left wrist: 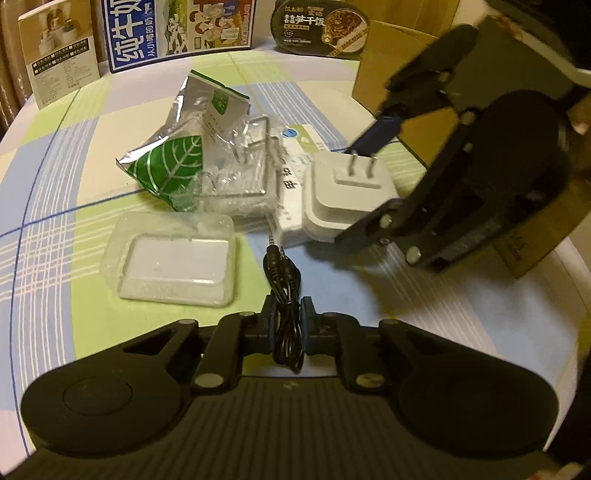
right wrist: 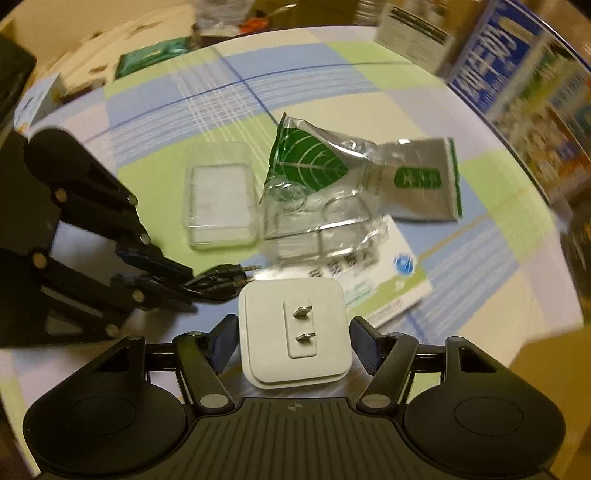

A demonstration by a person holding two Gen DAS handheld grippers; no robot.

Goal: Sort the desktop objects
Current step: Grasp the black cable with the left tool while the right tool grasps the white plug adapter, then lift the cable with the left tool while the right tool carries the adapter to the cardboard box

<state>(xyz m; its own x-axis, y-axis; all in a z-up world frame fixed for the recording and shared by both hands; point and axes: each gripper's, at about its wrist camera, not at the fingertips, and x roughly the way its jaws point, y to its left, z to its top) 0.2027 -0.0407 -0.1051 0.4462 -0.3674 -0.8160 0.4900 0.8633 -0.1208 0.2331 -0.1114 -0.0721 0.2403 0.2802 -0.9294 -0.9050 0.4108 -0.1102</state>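
Black audio cable (left wrist: 282, 295) is pinched in your left hand-held gripper (left wrist: 287, 314), your right hand-held gripper (right wrist: 293, 338) straddles the white charger (right wrist: 295, 332) unclosed, wrappers (left wrist: 184, 147) remain unsorted.

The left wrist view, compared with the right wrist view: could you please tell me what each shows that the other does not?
Only the left wrist view shows the dark instant-rice bowl and the open cardboard box.

Only the right wrist view shows the teal packet at the far table edge.

Both show the black audio cable in the left gripper, the white charger between the right gripper jaws, the clear plastic tray and the leaf-printed foil bag.
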